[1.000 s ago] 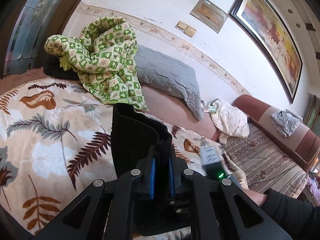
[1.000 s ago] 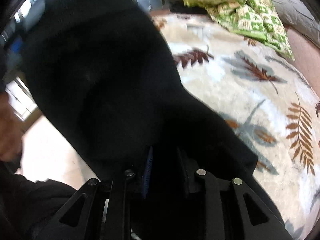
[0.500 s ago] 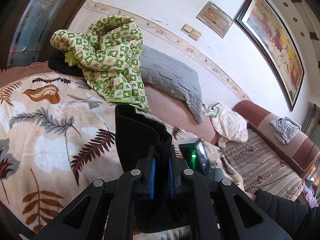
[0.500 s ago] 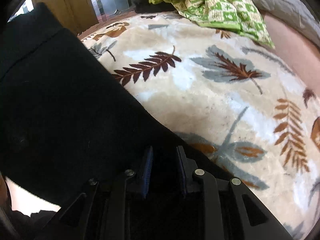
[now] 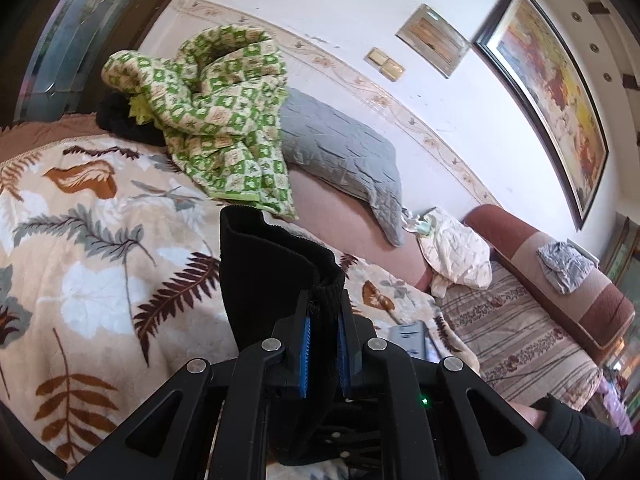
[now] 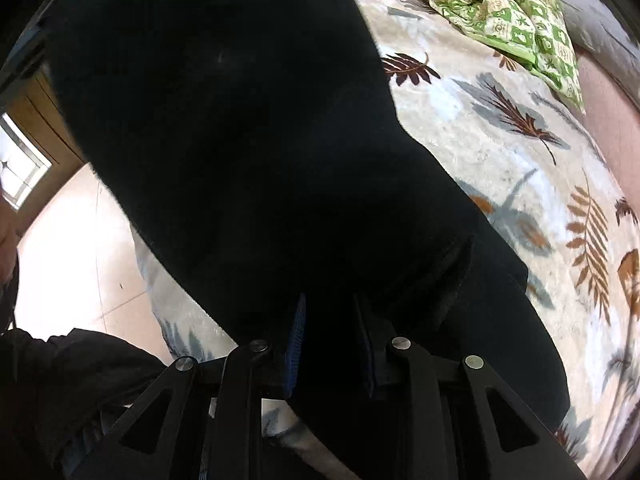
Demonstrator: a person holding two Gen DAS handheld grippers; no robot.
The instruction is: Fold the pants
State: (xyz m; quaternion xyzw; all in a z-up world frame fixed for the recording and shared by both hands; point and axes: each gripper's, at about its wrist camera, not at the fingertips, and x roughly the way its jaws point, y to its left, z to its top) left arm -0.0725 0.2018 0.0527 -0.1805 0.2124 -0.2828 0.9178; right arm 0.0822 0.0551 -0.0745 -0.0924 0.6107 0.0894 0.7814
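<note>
The pants (image 5: 272, 280) are black, a thick ribbed knit with a stitched hem edge, and both grippers have hold of them above the bed (image 5: 92, 280). In the left wrist view the left gripper (image 5: 323, 354) has its blue-padded fingers (image 5: 305, 354) pinching a bunched ribbed band; from there a stiff folded panel of the pants stands up and leans away, its long axis running from the fingers toward the green quilt (image 5: 224, 120). In the right wrist view the right gripper (image 6: 330, 344) grips a thick fold between its fingers (image 6: 295, 344), and the cloth spreads as a wide dark sheet up and to the left of them, hiding most of that side. The bed is covered by a plush cream blanket printed with brown and grey leaves. The checked green quilt lies crumpled at the bed's far end, touching a grey quilted pillow (image 5: 344, 152). Between the pants and the quilt the blanket lies flat and bare. Left of the pants, the bed edge drops to pale floor tiles (image 6: 68, 248).
</note>
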